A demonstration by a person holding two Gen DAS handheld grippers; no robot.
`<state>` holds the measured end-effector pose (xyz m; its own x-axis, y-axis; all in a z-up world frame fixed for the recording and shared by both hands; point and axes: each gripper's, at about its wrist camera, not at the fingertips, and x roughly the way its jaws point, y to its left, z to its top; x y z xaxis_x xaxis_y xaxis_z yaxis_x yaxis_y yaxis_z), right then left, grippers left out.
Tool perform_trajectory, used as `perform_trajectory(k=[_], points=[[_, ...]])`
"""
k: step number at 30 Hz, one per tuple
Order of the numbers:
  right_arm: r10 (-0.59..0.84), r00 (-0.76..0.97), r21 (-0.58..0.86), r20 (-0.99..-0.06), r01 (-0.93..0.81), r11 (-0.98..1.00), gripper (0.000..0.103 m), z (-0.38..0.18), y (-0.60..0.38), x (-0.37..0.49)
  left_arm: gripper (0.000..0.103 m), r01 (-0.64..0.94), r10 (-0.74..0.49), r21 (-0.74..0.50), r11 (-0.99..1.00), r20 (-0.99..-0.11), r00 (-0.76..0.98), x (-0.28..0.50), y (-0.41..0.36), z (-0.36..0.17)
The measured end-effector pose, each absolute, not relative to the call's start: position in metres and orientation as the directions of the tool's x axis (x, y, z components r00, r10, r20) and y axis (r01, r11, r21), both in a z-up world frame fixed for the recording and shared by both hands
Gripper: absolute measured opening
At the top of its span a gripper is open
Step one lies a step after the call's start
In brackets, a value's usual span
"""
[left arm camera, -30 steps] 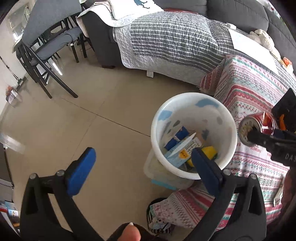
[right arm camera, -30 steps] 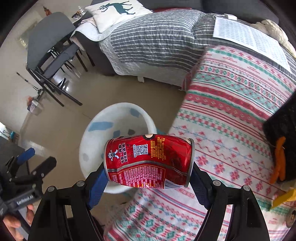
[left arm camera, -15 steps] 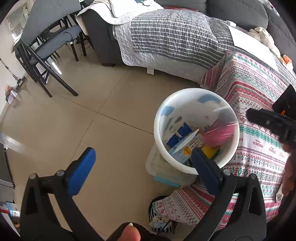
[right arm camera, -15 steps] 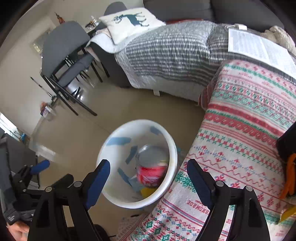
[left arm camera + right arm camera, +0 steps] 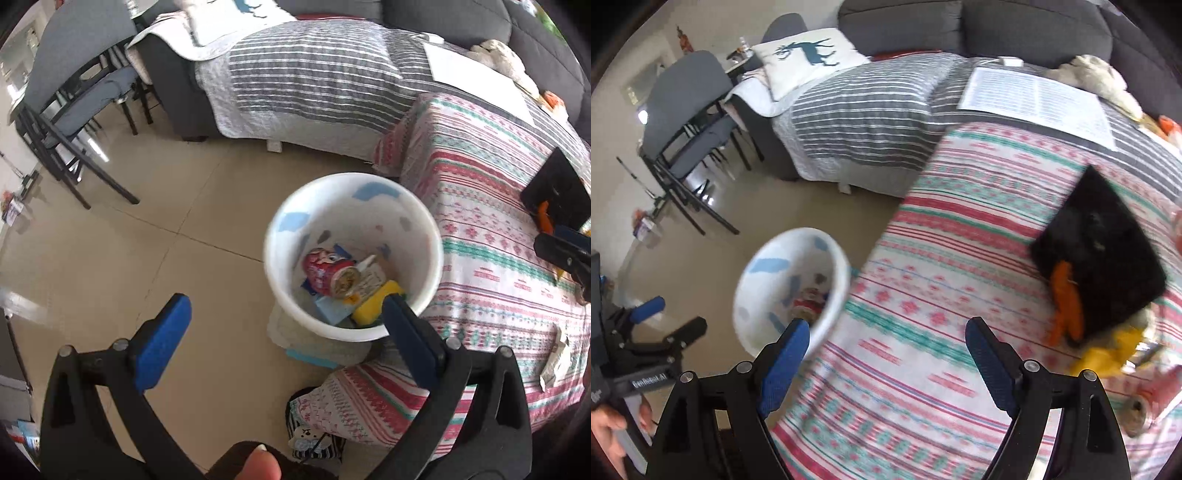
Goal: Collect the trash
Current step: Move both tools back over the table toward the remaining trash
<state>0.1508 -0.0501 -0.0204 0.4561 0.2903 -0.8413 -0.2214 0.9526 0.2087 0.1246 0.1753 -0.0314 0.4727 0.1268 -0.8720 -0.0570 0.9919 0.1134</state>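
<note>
A white bin (image 5: 271,266) with blue patches stands on the floor beside the cloth-covered table (image 5: 491,258). Inside it a red can (image 5: 327,271) lies on its side among a yellow piece and paper scraps. My left gripper (image 5: 284,314) hangs open above the bin's near rim, holding nothing. My right gripper (image 5: 886,332) is open and empty over the table's patterned cloth, with the bin (image 5: 838,280) at its left finger. On the table at the right lie orange (image 5: 1067,302) and yellow (image 5: 1108,354) scraps and a blurred red can (image 5: 1145,402).
A black flat tray (image 5: 1100,254) lies on the table. Behind it is a sofa with a grey striped quilt (image 5: 868,122) and a printed sheet (image 5: 1034,99). Folding chairs (image 5: 74,122) stand at the far left on the tiled floor. A clear box (image 5: 314,343) sits under the bin.
The red can has left my right gripper and now lies in the bin. The right gripper has swung right, over the table. The left gripper has shifted slightly.
</note>
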Motion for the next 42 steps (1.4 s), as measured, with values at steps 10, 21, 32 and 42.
perform_trajectory(k=[10, 21, 32, 42], points=[[0.175, 0.505, 0.139, -0.845, -0.107, 0.984, 0.088, -0.004, -0.155, 0.123, 0.102, 0.064, 0.023, 0.06, 0.996, -0.879, 0.475, 0.129, 0.116, -0.025], [0.039, 0.475, 0.08, -0.879, 0.067, 0.995, 0.089, -0.022, -0.265, 0.096, 0.102, 0.219, -0.097, 0.01, 0.976, -0.876, 0.472, 0.128, 0.028, -0.014], [-0.005, 0.379, 0.036, -0.925, 0.1, 0.994, 0.089, -0.047, -0.304, 0.092, 0.103, 0.294, -0.164, -0.028, 0.955, -0.879, 0.447, 0.136, -0.034, -0.019], [0.04, 0.344, 0.059, -0.938, 0.046, 0.997, 0.091, -0.057, -0.299, 0.1, 0.102, 0.323, -0.207, -0.07, 0.944, -0.887, 0.412, 0.143, -0.072, -0.024]])
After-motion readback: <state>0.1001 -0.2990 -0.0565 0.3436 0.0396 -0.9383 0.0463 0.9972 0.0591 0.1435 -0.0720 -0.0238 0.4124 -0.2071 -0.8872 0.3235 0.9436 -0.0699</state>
